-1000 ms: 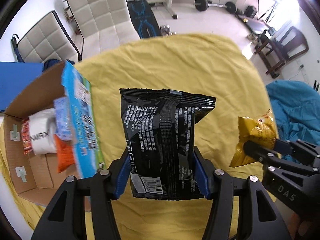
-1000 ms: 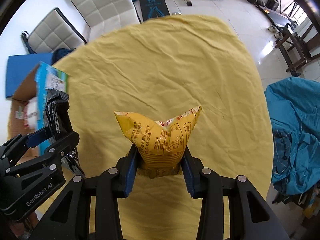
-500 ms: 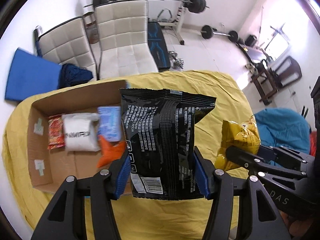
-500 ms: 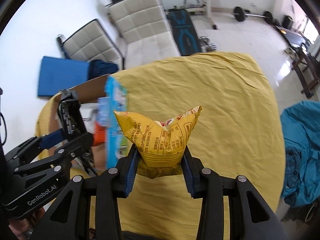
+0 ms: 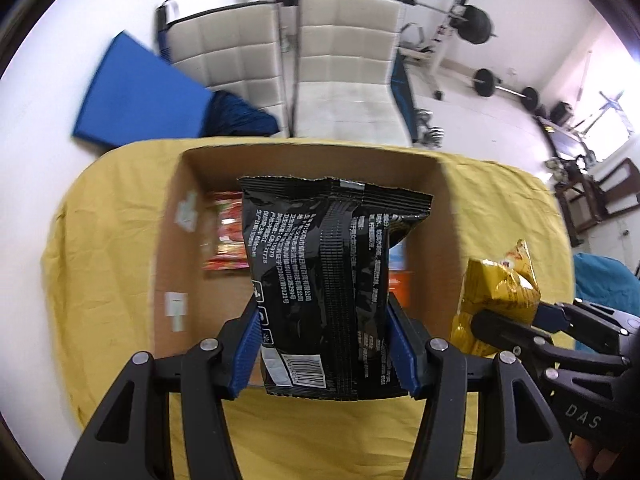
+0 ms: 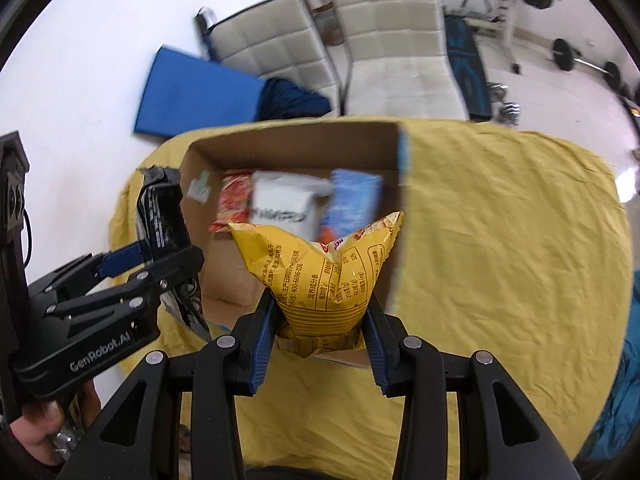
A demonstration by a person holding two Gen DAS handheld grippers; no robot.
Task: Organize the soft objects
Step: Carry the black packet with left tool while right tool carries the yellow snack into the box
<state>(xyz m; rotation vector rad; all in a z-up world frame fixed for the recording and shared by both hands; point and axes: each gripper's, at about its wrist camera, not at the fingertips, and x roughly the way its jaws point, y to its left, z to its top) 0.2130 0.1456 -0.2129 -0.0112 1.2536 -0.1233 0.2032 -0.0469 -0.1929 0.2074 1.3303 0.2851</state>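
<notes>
My left gripper (image 5: 324,344) is shut on a black snack bag (image 5: 324,272) and holds it upright above the open cardboard box (image 5: 304,156). My right gripper (image 6: 320,332) is shut on a yellow snack bag (image 6: 320,268) near the box's (image 6: 292,140) front right corner. The yellow bag (image 5: 496,292) also shows at the right of the left wrist view. The left gripper (image 6: 152,260) with the black bag (image 6: 160,212) shows at the left of the right wrist view. In the box lie a red packet (image 6: 234,200), a white pack (image 6: 284,204) and a blue pack (image 6: 352,200).
The box stands on a table covered with a yellow cloth (image 6: 500,220). Two white padded chairs (image 5: 340,60) stand behind the table. A blue mat (image 5: 136,92) leans at the back left. A teal cloth (image 5: 600,280) lies at the right. Gym weights stand on the floor beyond.
Both grippers have swung left toward the box with their bags still held. The box has come to the middle of both views, and its inside now faces the cameras.
</notes>
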